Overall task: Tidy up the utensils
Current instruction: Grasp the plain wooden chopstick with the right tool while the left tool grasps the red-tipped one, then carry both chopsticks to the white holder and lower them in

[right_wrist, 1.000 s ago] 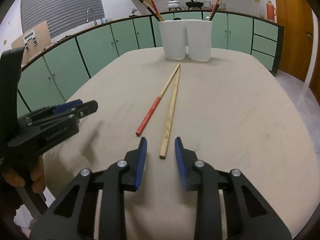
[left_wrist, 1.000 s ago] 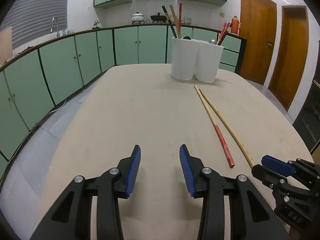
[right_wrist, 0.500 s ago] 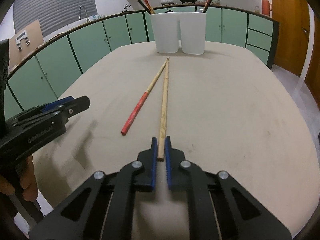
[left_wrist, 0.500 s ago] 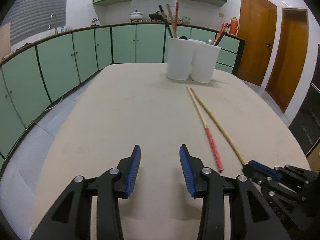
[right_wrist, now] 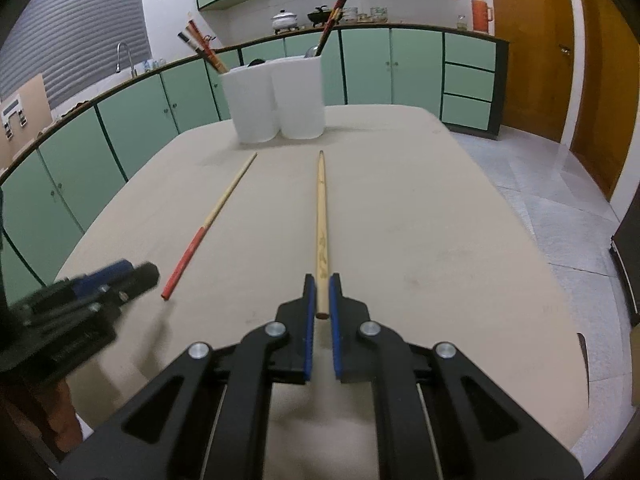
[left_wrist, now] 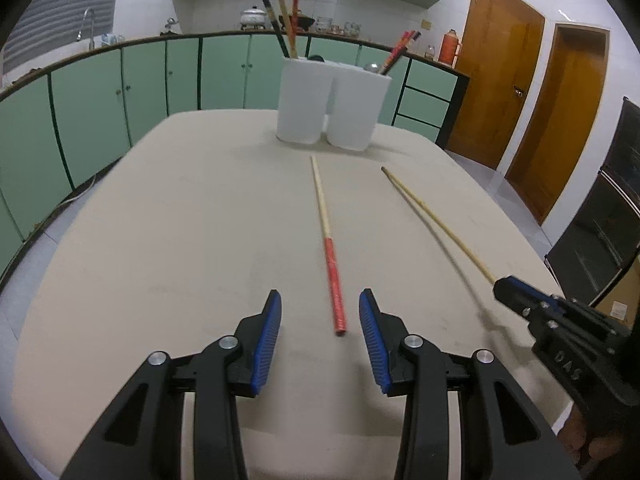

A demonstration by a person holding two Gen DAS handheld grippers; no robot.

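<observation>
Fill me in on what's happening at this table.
A person holds a gripper in each hand and is sorting chopsticks. The right gripper, whose jaws have just been closing, is shut on the thick end of the plain wooden chopstick. The left gripper is open, its jaws on either side of the red-handled chopstick, which lies on the table ungripped. Two white holders at the far end already hold other chopsticks.

The right gripper (right_wrist: pixel 321 294) pinches a plain chopstick (right_wrist: pixel 321 208), apparently lifted, while the left gripper (left_wrist: pixel 320 316) hovers with jaws parted.
</observation>
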